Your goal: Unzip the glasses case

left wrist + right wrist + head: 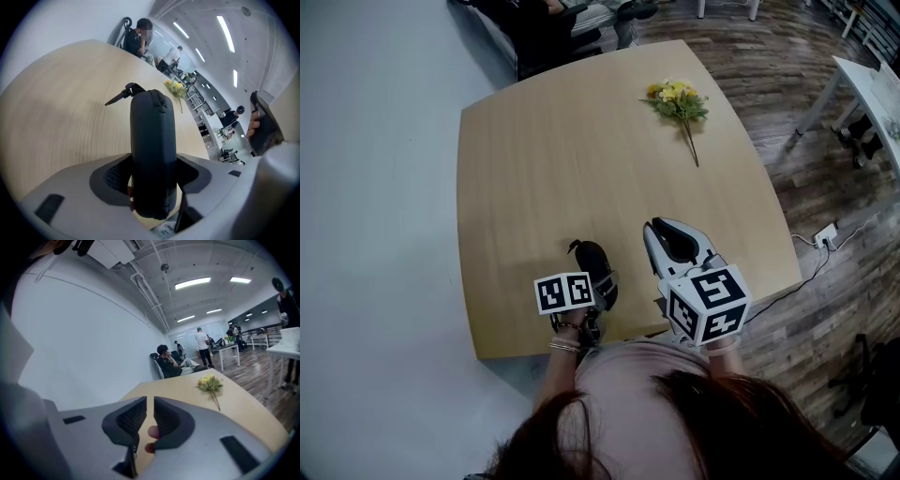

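Note:
The dark glasses case (152,150) stands lengthwise between the jaws of my left gripper (152,183), whose pads press on both its sides. It hangs a little above the wooden table (56,117). A black strap (123,93) sticks out from its far end. In the head view the case (595,267) and left gripper (598,283) are near the table's front edge. My right gripper (654,228) is just to the right, apart from the case. In the right gripper view its jaws (150,416) stand almost together, with nothing between them.
A small bunch of yellow flowers (678,101) lies at the table's far right. A person sits on a chair (171,362) beyond the far edge. A white table (872,84) stands on the wood floor to the right, and a cable (820,248) runs there.

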Demonstrator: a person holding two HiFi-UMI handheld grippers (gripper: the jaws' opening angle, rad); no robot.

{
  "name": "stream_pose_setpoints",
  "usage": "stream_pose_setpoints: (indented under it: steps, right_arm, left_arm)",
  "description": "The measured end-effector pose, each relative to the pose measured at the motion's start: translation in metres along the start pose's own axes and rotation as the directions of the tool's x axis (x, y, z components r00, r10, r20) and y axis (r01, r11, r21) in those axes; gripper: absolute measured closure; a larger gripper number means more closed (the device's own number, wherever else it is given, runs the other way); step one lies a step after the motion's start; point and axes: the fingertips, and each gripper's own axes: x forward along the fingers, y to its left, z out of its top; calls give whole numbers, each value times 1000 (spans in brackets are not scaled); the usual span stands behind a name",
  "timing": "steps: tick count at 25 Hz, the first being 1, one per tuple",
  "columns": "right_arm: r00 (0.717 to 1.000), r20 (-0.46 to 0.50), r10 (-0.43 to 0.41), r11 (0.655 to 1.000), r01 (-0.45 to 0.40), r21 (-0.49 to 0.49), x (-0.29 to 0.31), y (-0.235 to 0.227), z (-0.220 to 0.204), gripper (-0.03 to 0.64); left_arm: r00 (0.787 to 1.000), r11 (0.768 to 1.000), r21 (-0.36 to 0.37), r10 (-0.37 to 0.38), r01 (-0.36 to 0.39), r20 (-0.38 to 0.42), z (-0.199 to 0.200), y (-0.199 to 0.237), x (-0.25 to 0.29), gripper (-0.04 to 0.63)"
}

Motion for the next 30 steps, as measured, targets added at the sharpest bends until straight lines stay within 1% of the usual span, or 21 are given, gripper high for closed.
stream_pose_setpoints:
  steps: [4,8,10,12,17,20,24,26,30]
  right_arm:
    - [1000,-7,5,1000,-5,-8,-3,3,-2,569]
    - [1000,-27,13,999,-14,-29,-3,2,0,569]
    - [999,-33,24,999,-26,-39,-4,1,2,569]
    - [998,-40,40,998,-42,-51,-4,1,5,569]
    - [995,-49,83,994,-86,-71,-10,0,7,569]
    - [990,-64,123,989,-128,-71,-11,1,4,569]
    - [982,-86,170,979,-179,-103,-9,6,2,569]
    - [977,-89,194,973,-203,-110,-9,11,3,570]
    - [966,-51,255,958,-259,-121,-11,23,9,569]
  left_arm:
    - [997,999,-4,-31,32,76,14,-9,-14,328]
    - [987,998,-15,-59,62,148,29,-23,-26,328]
    - [980,997,-16,-65,69,189,35,-30,-32,328]
    - [966,996,-16,-81,88,244,43,-38,-39,328]
    - [917,990,-20,-123,141,380,55,-61,-62,328]
    - [889,986,-24,-140,167,435,61,-72,-73,328]
    - [850,981,-30,-150,191,504,69,-83,-91,328]
    - [826,980,-28,-153,199,543,73,-86,-105,328]
    - [762,976,-12,-163,218,627,85,-93,-136,328]
